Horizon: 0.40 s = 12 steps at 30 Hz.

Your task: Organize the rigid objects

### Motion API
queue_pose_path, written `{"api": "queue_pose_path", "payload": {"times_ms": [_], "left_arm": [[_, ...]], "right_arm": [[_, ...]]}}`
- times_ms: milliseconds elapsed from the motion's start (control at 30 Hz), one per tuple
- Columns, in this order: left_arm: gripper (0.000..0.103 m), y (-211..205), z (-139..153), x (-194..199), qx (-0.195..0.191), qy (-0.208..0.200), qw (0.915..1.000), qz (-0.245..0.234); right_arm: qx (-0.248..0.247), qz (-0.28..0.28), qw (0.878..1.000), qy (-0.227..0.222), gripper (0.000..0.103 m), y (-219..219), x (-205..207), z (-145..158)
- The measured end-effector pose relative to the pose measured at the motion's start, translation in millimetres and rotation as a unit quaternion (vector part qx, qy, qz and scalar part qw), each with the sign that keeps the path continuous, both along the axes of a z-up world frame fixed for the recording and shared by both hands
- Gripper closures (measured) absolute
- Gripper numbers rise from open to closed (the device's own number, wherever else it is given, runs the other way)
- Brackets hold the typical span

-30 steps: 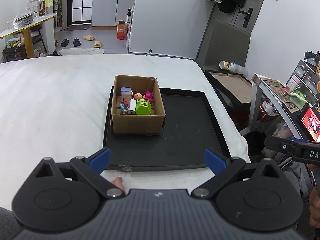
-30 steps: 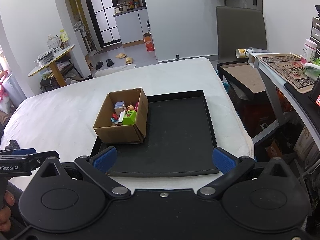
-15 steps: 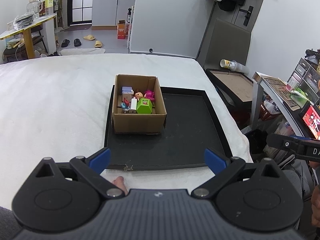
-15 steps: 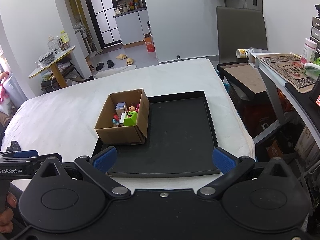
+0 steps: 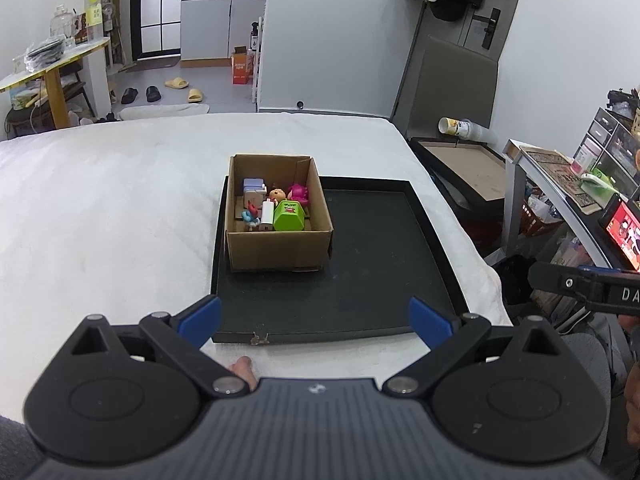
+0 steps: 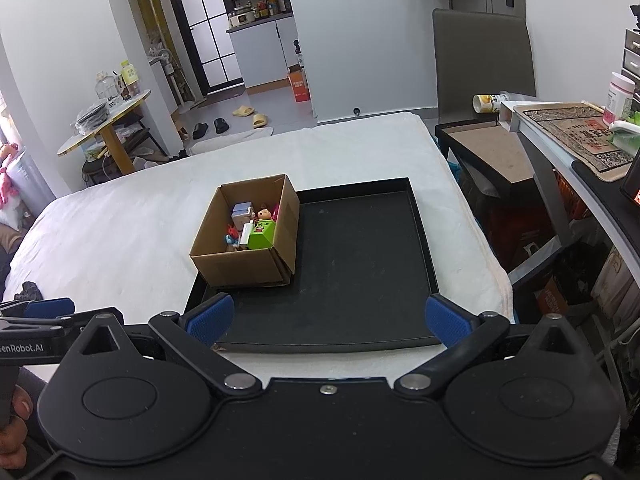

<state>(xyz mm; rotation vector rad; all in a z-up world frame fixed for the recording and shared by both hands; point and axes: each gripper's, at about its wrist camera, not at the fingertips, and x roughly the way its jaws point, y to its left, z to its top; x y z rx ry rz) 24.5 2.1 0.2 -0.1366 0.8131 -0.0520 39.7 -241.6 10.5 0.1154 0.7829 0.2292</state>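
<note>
Your left claw (image 5: 314, 322) and right claw (image 6: 326, 320) both gape wide, empty, hovering near the black tray's (image 5: 380, 272) near edge on the bed (image 5: 100, 208). The toys (image 5: 276, 210) sit in the cardboard box (image 5: 276, 250) at the tray's far left corner. In the right wrist view, your left tool reads "enRobot.AI" (image 6: 20, 347); the other shows "DA" (image 5: 628, 294).

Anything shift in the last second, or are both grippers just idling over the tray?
Almost nothing. The views drifted slightly; nothing was grasped or released. Left gripper and right gripper stay open and empty. The cardboard box of toys stays on the black tray.
</note>
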Motion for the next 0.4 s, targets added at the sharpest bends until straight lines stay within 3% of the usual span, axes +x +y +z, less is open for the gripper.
{"api": "queue_pose_path", "payload": {"times_ms": [400], "left_arm": [[0.003,-0.4,-0.9,-0.5,-0.005,0.000,1.0000,-0.004]], "right_arm": [[0.004,0.000,1.000,-0.003,0.000,0.3,-1.6,-0.7]]}}
